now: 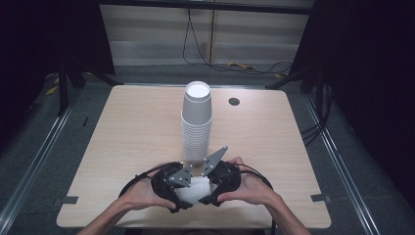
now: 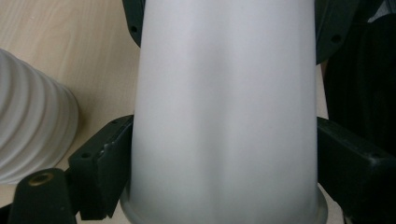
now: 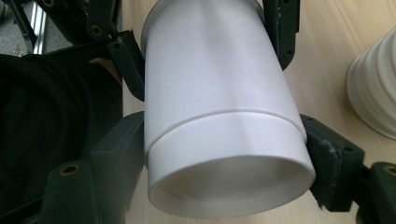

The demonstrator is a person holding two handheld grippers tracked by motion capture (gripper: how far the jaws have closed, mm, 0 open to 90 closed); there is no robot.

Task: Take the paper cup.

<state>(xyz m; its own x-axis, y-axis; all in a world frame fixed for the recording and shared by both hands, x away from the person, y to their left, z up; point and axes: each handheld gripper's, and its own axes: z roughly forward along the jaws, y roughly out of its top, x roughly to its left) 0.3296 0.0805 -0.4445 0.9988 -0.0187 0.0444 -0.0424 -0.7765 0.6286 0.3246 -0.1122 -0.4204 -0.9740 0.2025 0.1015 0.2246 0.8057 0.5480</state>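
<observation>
A white paper cup [image 1: 194,190] lies on its side just above the table's near edge, held between both grippers. My left gripper [image 1: 187,194] is shut on its rim end, with the cup [image 2: 224,93] pressed between the black jaws [image 2: 224,163]. My right gripper [image 1: 206,188] is shut on the base end [image 3: 224,158]. In the right gripper view a step runs round the cup [image 3: 210,70]; I cannot tell whether this is one cup nested in another. A tall stack of upturned white cups [image 1: 196,122] stands just behind the grippers.
The light wooden table [image 1: 122,147] has a dark round grommet hole [image 1: 234,101] at the back right. The stack's ribbed foot shows close beside the jaws [image 2: 32,126] [image 3: 373,88]. Cables lie on the floor beyond the table [image 1: 244,66].
</observation>
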